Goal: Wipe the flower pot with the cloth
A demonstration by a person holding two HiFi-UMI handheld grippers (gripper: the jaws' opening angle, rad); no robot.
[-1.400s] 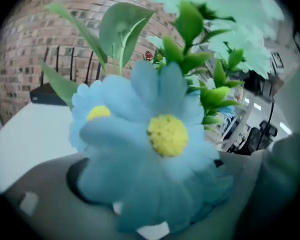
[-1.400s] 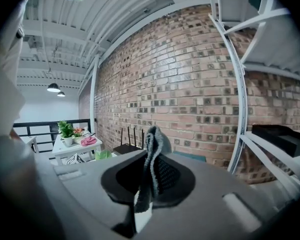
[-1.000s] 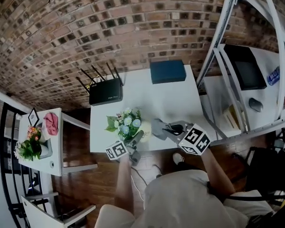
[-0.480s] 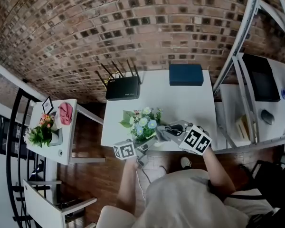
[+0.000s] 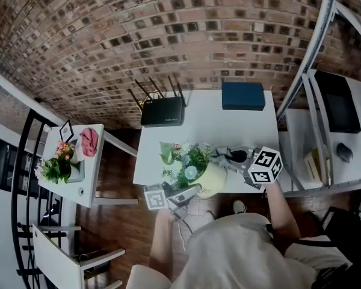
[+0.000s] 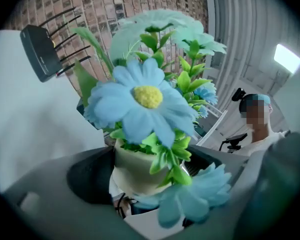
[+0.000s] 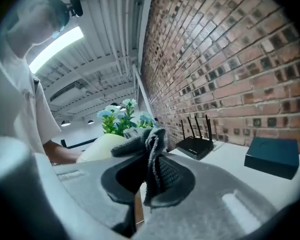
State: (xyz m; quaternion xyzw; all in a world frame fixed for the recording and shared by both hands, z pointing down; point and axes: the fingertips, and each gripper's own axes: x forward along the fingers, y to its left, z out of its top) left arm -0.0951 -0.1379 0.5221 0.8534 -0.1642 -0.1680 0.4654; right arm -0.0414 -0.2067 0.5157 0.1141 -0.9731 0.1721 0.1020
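Flower pot (image 5: pixel 212 179) – cream, round-bellied, crowded with blue and white artificial blooms – sits clamped between the jaws of my left gripper (image 5: pixel 191 191) at the near edge of the white table (image 5: pixel 246 125), leaning toward my right side. It looks raised off the tabletop, though I cannot be sure.

At far left, well apart, a small side table (image 5: pixel 79 188) carries a second flower arrangement (image 5: pixel 57 168). Next comes the black router (image 5: pixel 163 111) against the brick wall, aerials up. In the left gripper view the pot (image 6: pixel 135 170) fills the gap between the jaws, leaves and petals spilling over them.

My judgement: it is light, rigid and smooth, so liable to slip or twist under a wiping push. The lower belly is the place to hold it, leaving the upper wall bare. The blooms are soft and will bend, not break.

Just right of the pot, my right gripper (image 5: pixel 230 156) is clenched on the grey cloth (image 5: pixel 224 157), which droops limp from the jaws (image 7: pixel 151 160) – near the pot's flank (image 7: pixel 101 146), not touching it.

Further right, a dark blue box (image 5: pixel 243 95) lies at the back edge. The tabletop between it and the pot is open room. Tight spots are the near table edge and the white metal frame (image 5: pixel 313 53) rising at right.
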